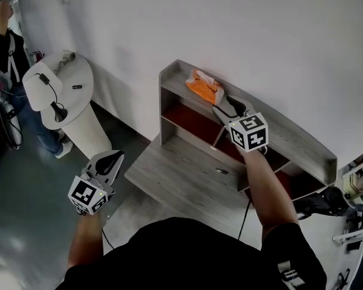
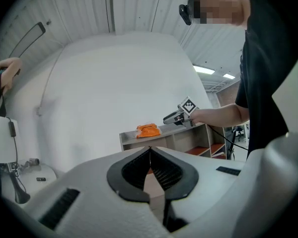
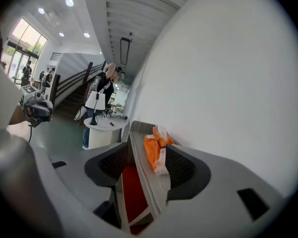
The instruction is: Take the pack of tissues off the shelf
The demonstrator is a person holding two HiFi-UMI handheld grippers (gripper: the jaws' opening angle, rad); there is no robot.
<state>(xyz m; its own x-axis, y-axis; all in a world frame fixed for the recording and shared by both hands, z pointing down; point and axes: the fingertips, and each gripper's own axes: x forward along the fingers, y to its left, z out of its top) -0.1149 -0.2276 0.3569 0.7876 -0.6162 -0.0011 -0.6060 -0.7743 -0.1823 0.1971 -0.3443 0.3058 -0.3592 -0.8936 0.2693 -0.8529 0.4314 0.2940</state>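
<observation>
There is one pack of tissues [image 1: 204, 86], orange, lying on the top board of the single grey shelf [image 1: 290, 139]. It sits near the board's left end and toward the back edge along the white wall. Under that board are red-lined compartments, and a broad lower board [image 1: 181, 174] juts out in front. Two grippers are in use. The right gripper [image 1: 227, 109] is held over the top board just right of the pack with its jaws spread. In the right gripper view the pack shows in the gap between them, closer to the right-hand pad, and neither pad presses on it. The left gripper [image 1: 112, 159] is held well apart from the shelf, out past its left end over the grey floor, with its jaws pressed together and nothing between them. One round white stand [image 1: 78, 98] is by the wall farther left, and one other person [image 1: 3, 47] is beside it.
</observation>
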